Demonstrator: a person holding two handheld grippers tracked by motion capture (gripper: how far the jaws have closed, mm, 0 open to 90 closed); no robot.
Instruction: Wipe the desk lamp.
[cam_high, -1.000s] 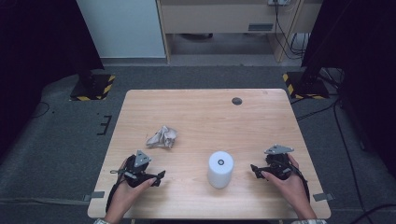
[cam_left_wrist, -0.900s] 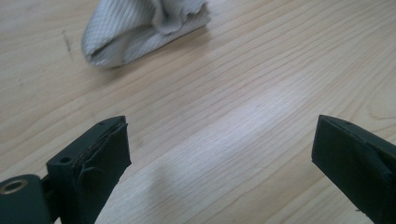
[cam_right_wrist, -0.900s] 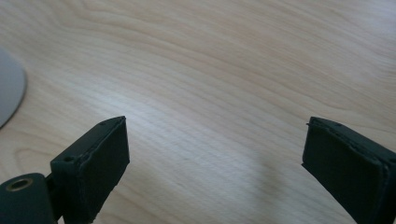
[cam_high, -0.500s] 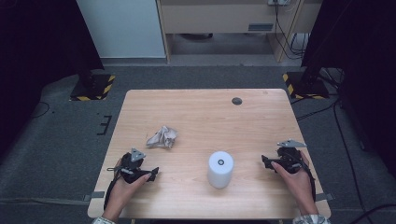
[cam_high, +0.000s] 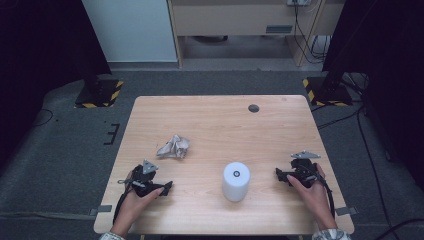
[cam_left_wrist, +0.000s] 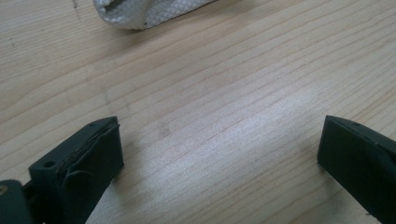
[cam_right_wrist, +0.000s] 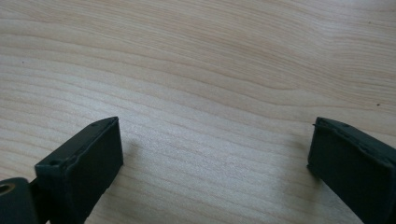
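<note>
Resting low on the worktop (cam_high: 210, 125), both grippers hold nothing: left fingers (cam_left_wrist: 84, 158) spread wide, right fingers (cam_right_wrist: 84, 154) just opened wide. Crumpled paper (cam_high: 173, 146) lies just beyond the left fingers; the roll (cam_high: 236, 180) stands between both pairs.
</note>
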